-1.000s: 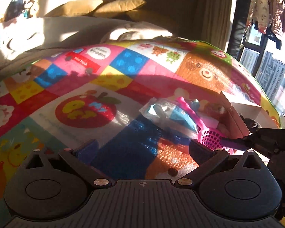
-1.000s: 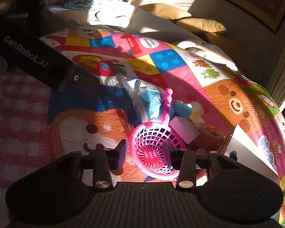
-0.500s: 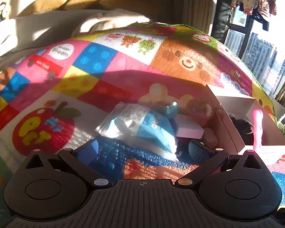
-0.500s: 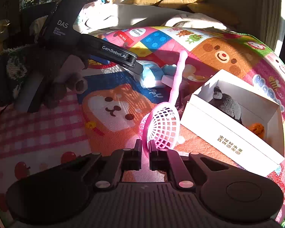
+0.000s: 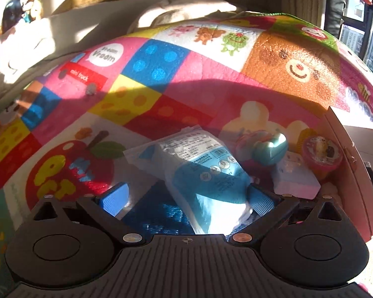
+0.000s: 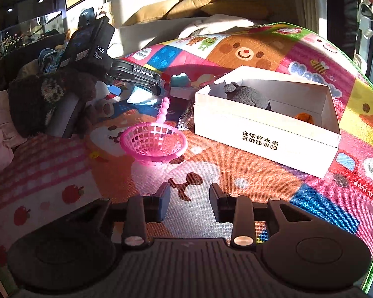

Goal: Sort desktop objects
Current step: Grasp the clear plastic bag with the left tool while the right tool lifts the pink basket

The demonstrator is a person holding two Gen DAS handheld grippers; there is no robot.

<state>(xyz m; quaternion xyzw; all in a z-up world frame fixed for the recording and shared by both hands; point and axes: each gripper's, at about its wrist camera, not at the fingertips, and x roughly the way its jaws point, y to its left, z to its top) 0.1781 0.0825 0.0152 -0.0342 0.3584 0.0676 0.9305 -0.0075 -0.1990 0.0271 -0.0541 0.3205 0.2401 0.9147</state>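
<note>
My right tool [image 6: 189, 200]: jaws parted and opening, nothing between them, only bare play mat [image 6: 236, 171] beneath. It points down at the mat in front of the pink strainer [image 6: 153, 140].

Pink strainer: lies on the mat, bowl upward, beaded handle pointing away from me toward the pile of small items. Not touched by either tool.

White cardboard box [image 6: 263, 134]: open top, sits on the mat to the right of the strainer, near it but apart. Inside: a dark grey plush object [image 6: 246, 96] toward the left end, a small orange object [image 6: 303, 118] toward the right end.

My left tool [image 5: 186, 198]: jaws spread wide, blue pads on either side of the blue-and-white plastic packet [image 5: 206, 171]. The packet lies flat on the mat between the fingers; the right pad is just beside its edge, and I cannot tell whether it touches. The left pad is clear of it. No grip.

Beyond the packet, clustered close together on the mat: a teal toy [image 5: 269, 150], a pale pink block [image 5: 296, 182], a round pink-rimmed container [image 5: 322, 152]. The box wall stands just right of this cluster.

From the right wrist view, the left tool reaches in from the left, held by a hand in a dark patterned sleeve [image 6: 44, 94], its tip over the packet.
</note>
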